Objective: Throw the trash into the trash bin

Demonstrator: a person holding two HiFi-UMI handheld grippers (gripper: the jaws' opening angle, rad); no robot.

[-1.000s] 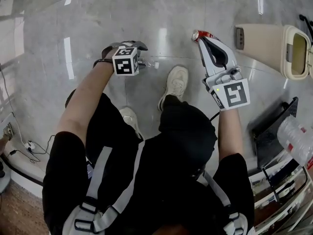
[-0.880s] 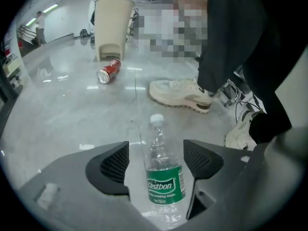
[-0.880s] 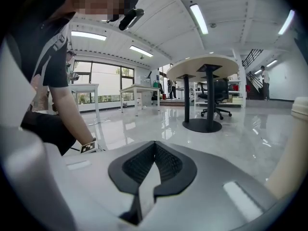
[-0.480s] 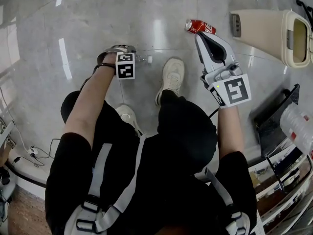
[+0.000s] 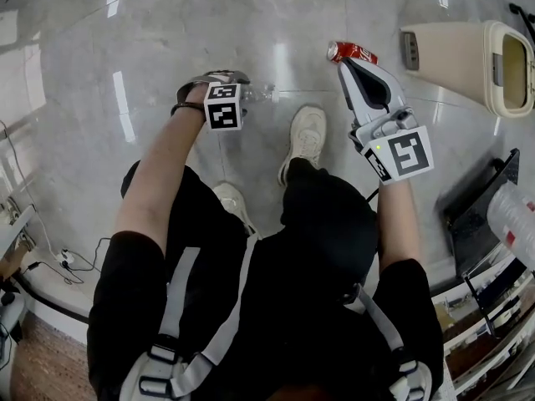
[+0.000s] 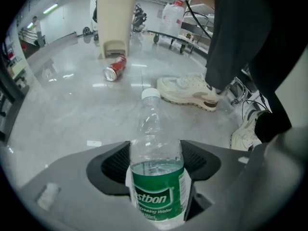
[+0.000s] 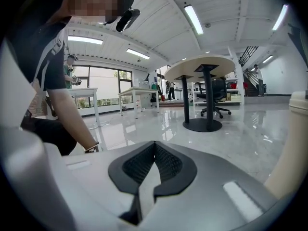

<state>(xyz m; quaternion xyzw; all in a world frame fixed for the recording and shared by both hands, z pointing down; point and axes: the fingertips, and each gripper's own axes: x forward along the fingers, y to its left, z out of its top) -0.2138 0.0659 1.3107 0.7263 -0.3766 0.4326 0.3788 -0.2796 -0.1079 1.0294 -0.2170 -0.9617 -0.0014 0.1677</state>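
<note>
A clear plastic bottle (image 6: 156, 167) with a green label and white cap stands between the pads of my left gripper (image 6: 156, 146), whose jaws have just been closing on it. The bottle (image 5: 262, 93) pokes out past that gripper (image 5: 247, 95) low over the floor in the head view. A red soda can (image 5: 353, 53) lies on the grey floor, also in the left gripper view (image 6: 114, 69). My right gripper (image 5: 343, 63) hangs just beside the can, shut and empty (image 7: 154, 143). The beige trash bin (image 5: 468, 65) stands at the upper right, behind the can (image 6: 114, 18).
The person's white shoes (image 5: 305, 136) stand between the two grippers. A wire rack with a large water jug (image 5: 510, 224) fills the lower right. Cables and a socket (image 5: 50, 261) lie at the left. A round table (image 7: 207, 95) stands further off.
My left gripper has shifted a little over the floor and now has the bottle between its jaws. My right gripper has stayed beside the red can.
</note>
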